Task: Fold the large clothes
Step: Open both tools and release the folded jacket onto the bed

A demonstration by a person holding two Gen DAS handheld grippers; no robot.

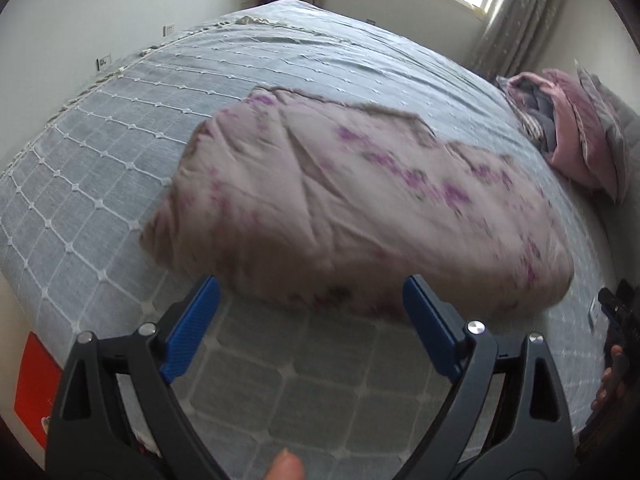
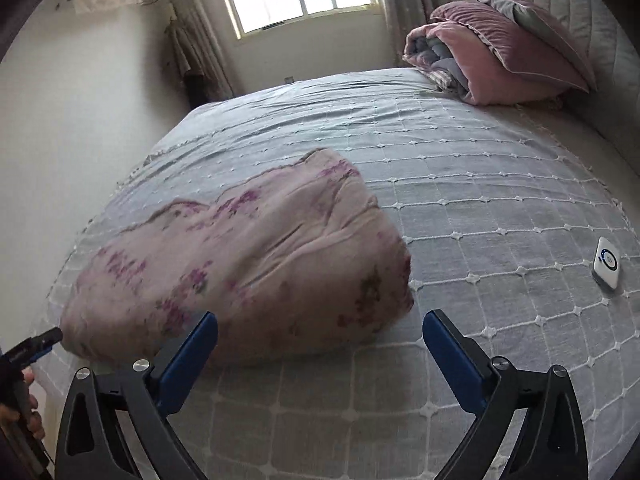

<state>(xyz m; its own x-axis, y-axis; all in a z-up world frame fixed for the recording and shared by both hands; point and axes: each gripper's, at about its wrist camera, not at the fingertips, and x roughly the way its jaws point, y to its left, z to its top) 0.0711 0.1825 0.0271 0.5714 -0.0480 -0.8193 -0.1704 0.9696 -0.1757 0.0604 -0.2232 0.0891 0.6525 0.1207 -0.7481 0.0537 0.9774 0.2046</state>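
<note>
Hovering my left tool [image 1: 312, 312] and right tool [image 2: 320, 344] over bed [image 2: 480, 208], both spread wide, gripping nothing. Floral garment [image 1: 340, 208] lies bunched on bedspread just ahead of both tools, blurred. Pink pillows [image 2: 500, 60] at headboard; small white remote [image 2: 607, 268] on bed to right.

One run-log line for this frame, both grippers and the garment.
left gripper: open, empty | right gripper: open, empty | pale pink purple-flowered garment: bunched on grey quilted bedspread, not gripped
</note>
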